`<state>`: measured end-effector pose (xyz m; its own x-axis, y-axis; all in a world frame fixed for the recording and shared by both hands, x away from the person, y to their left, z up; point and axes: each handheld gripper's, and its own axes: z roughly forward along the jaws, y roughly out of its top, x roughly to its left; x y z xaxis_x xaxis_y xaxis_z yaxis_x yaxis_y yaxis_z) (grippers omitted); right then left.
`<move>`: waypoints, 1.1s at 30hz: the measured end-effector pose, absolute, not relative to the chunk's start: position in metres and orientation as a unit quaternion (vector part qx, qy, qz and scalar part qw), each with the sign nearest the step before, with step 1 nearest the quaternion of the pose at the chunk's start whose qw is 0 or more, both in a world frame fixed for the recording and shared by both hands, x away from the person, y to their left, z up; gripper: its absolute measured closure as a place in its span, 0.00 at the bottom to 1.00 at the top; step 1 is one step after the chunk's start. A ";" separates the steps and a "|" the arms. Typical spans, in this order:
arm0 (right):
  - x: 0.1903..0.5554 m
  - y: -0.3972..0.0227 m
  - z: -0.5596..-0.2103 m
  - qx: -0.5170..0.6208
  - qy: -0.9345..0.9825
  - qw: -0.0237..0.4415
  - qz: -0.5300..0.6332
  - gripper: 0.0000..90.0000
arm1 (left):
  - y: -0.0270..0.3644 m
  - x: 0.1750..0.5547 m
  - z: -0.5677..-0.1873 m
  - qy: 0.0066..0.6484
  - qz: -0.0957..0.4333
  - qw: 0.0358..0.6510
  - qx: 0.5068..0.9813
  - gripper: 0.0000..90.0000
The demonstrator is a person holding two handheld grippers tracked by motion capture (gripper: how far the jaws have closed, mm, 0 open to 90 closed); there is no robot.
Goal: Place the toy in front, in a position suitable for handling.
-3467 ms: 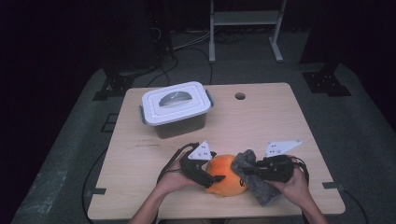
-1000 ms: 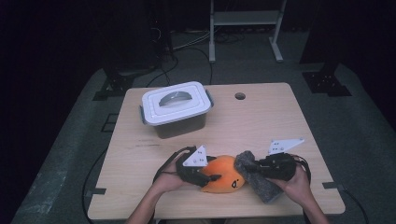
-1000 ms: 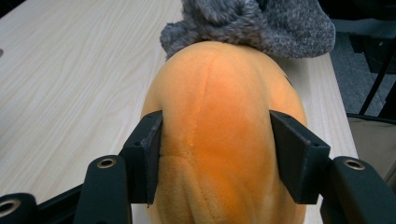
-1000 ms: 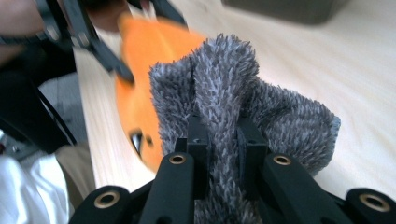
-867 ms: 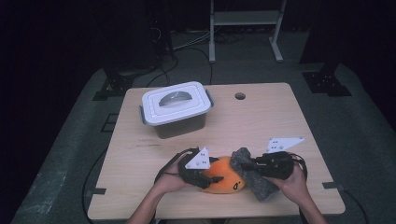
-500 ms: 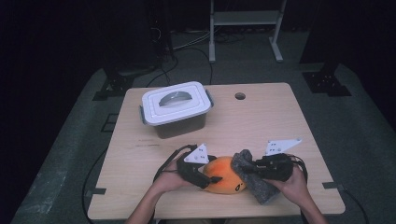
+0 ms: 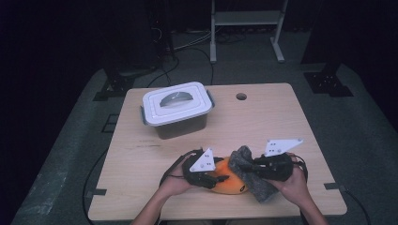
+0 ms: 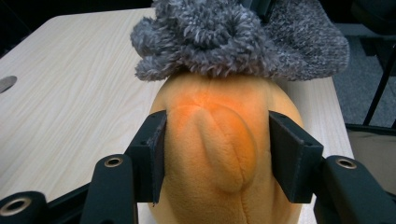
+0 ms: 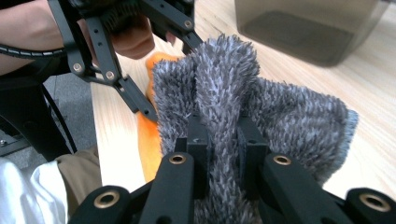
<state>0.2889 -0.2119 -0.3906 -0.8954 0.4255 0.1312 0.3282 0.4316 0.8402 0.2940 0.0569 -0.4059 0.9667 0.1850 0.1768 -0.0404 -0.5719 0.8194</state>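
Cloth (image 7: 251,176) — a fuzzy grey one — now lies against the right side of the orange plush toy (image 7: 227,182), near the front edge of the table (image 7: 263,122). A second ago it rode a little higher on the toy; it has since slid down toward the tabletop, while the toy itself has hardly moved. That suggests the wiping stroke is passing over the toy's right flank, with more strokes likely to come.

The left gripper (image 8: 217,154) has its jaws set wide and pressed on either side of the toy, pinning it in place. The right gripper (image 9: 223,154) has its jaws drawn nearly together, with a fold of the cloth pinched between them.

From the left gripper view the cloth bunches over the toy's far end, touching it, and a raised seam on the toy's surface stands out — the high view is too coarse for that. The right gripper view gives the pinch itself. The high view alone places the lidded white box (image 7: 177,108), well apart at the back left.
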 end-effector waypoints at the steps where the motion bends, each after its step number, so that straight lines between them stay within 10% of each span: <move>1: 0.288 -0.212 -0.389 0.223 0.844 0.054 0.484 0.87 | 0.056 0.293 -0.405 0.039 0.124 0.461 0.878 0.48; 20: 0.288 -0.209 -0.394 0.225 0.845 0.047 0.482 0.87 | 0.067 0.298 -0.410 0.040 0.096 0.449 0.887 0.45; 27: 0.285 -0.196 -0.394 0.210 0.846 0.044 0.488 0.87 | 0.058 0.297 -0.400 0.044 0.098 0.458 0.882 0.21; 33: 0.286 -0.195 -0.395 0.209 0.847 0.047 0.486 0.87 | 0.060 0.297 -0.407 0.045 0.109 0.439 0.891 0.41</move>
